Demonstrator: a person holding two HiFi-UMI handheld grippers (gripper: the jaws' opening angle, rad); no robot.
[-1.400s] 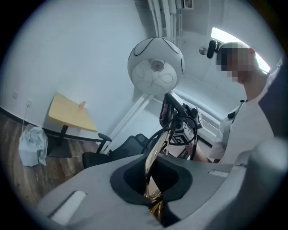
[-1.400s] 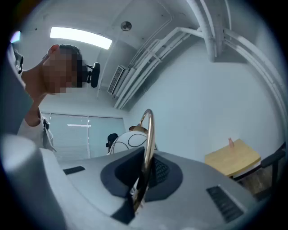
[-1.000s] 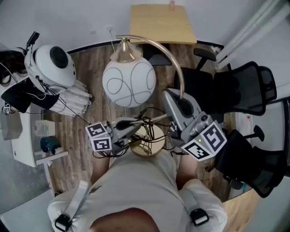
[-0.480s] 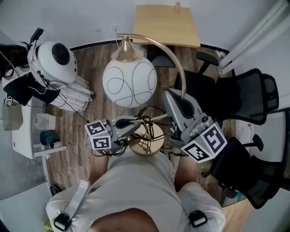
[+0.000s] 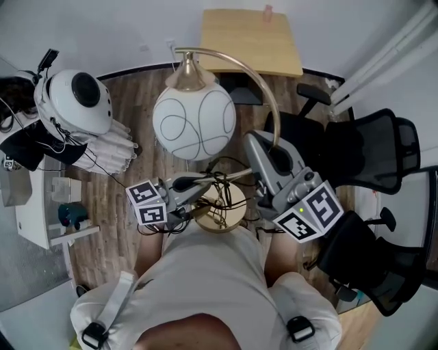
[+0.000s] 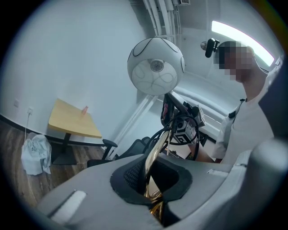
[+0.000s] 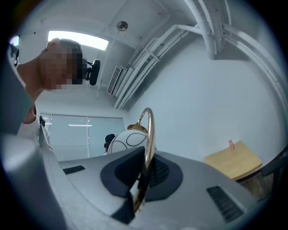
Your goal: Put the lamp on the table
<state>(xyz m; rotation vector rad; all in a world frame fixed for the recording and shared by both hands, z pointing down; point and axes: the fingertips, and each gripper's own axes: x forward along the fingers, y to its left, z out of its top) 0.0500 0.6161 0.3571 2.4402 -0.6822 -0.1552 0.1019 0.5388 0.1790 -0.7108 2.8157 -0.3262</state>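
Both left gripper (image 6: pixel 154 193), right gripper (image 7: pixel 143 179) clamped on lamp (image 5: pixel 194 124) stem.

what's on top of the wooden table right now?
Only a small pink object near the far edge of the wooden table; too small to identify. The lamp's brass arm covers a strip of the near edge in the head view.

lamp base (image 5: pixel 235 213): part hidden by cables (image 5: pixel 217 182) | pink item (image 5: pixel 267 9): too small

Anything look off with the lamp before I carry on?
The black cord lies in tangled loops over the brass base and could snag when it is set down. Nothing else stands out.
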